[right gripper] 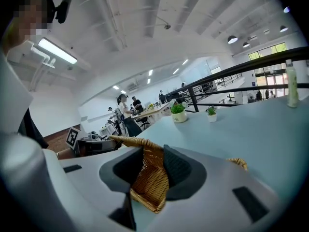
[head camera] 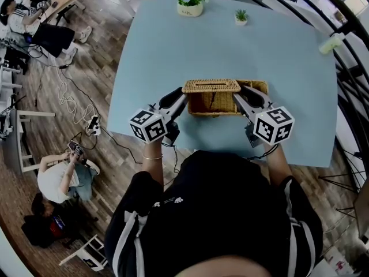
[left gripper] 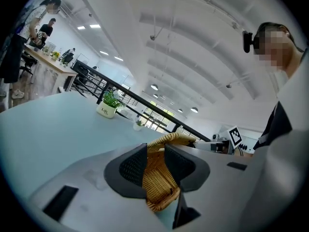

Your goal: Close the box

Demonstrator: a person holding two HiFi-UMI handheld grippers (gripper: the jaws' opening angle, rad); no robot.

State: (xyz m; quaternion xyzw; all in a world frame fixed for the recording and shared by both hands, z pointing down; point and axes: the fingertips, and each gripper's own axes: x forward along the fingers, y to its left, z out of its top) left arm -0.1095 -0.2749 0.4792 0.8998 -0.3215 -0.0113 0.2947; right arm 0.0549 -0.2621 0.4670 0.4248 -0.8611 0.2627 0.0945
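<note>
A wicker box (head camera: 257, 89) stands open on the blue table (head camera: 173, 51), close to its near edge. Its wicker lid (head camera: 211, 86) lies over the box's far side, shifted left. My left gripper (head camera: 183, 101) is at the lid's left end and my right gripper (head camera: 244, 98) at its right end. In the left gripper view the left gripper (left gripper: 155, 151) has the lid (left gripper: 157, 185) pinched between its pads. The right gripper view shows the right gripper (right gripper: 153, 153) shut on the lid (right gripper: 149, 187) too, with the box rim (right gripper: 239, 163) just beyond.
Two small potted plants (head camera: 189, 2) (head camera: 241, 17) stand at the table's far edge, and a pale bottle (head camera: 331, 42) at its right edge. A dark railing (head camera: 351, 68) runs along the right. A person (head camera: 63, 178) sits on the floor to the left, among cables.
</note>
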